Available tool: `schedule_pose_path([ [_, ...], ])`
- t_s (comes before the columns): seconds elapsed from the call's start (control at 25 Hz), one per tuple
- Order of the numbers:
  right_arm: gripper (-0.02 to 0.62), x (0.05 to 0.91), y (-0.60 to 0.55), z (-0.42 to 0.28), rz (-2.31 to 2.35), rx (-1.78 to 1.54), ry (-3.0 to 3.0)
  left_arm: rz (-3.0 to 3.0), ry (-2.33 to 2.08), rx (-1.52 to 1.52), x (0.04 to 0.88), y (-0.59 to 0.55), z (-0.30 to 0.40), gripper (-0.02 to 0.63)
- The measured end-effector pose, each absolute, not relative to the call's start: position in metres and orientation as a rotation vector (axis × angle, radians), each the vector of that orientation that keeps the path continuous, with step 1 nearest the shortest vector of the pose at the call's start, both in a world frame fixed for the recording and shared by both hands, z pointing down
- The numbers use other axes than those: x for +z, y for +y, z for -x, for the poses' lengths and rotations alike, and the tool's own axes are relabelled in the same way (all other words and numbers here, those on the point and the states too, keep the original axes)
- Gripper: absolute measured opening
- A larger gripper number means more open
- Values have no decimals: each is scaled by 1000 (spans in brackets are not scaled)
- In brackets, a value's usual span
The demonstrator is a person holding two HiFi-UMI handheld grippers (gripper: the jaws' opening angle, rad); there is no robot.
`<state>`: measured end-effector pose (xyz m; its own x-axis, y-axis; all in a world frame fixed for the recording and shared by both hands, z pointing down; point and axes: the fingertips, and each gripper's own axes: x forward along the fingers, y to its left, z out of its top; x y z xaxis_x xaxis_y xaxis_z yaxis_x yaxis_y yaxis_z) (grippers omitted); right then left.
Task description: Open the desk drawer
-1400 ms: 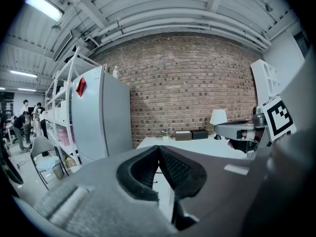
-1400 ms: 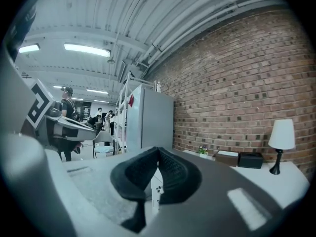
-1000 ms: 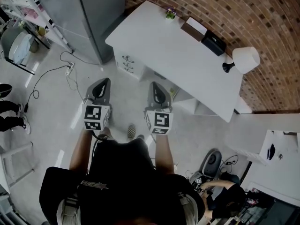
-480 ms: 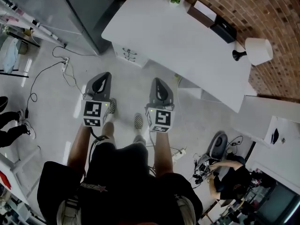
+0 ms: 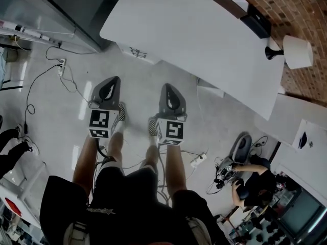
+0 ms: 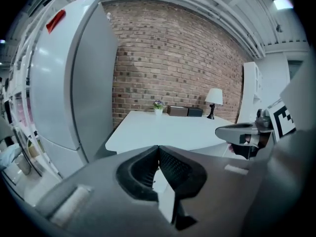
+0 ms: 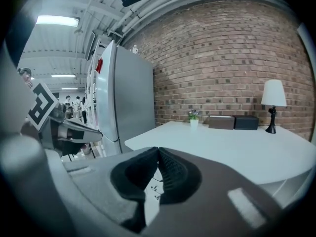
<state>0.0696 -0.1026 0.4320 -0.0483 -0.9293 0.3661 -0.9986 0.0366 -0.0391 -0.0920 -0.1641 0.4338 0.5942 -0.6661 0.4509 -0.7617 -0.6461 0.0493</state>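
The white desk [image 5: 204,29] stands against the brick wall, and its drawer fronts with dark handles [image 5: 135,52] show under its left end. My left gripper [image 5: 111,81] and right gripper [image 5: 168,88] hang side by side over the floor, short of the desk, touching nothing. In the left gripper view the pads meet at the tips of the left gripper [image 6: 158,147], shut and empty, with the desk [image 6: 168,131] ahead. The right gripper [image 7: 158,150] is likewise shut and empty. Drawer handles [image 7: 154,182] peek below its pads.
A tall grey fridge [image 6: 74,83] stands left of the desk. A lamp [image 5: 296,51], two boxes [image 7: 232,122] and a small plant [image 7: 193,116] sit on the desk. Cables and a power strip [image 5: 61,65] lie on the floor. Another person crouches at the right [image 5: 245,180].
Both grippers have sunk lower and come nearer the desk. The person has stepped forward, so the desk has slid toward the top of the head view. Both grippers stay shut.
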Motion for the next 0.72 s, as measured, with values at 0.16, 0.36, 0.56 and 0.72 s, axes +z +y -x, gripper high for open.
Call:
schedule_pose_path([
  [0.16,5,470,-116,-69,-1996,428,-2062,-2547,-1180,595,477,-181,94,11],
  [0.36,5,526,-126,-70,-1963,445,-2039,-2487,-1176,616,534,-191,99,11],
  [0.56,5,578,-127,-72,-1930,478,-2022,-2477,-1173,624,583,-195,97,11],
  [0.72,5,621,-136,-73,-1917,489,-2019,-2488,-1172,641,626,-205,94,11],
])
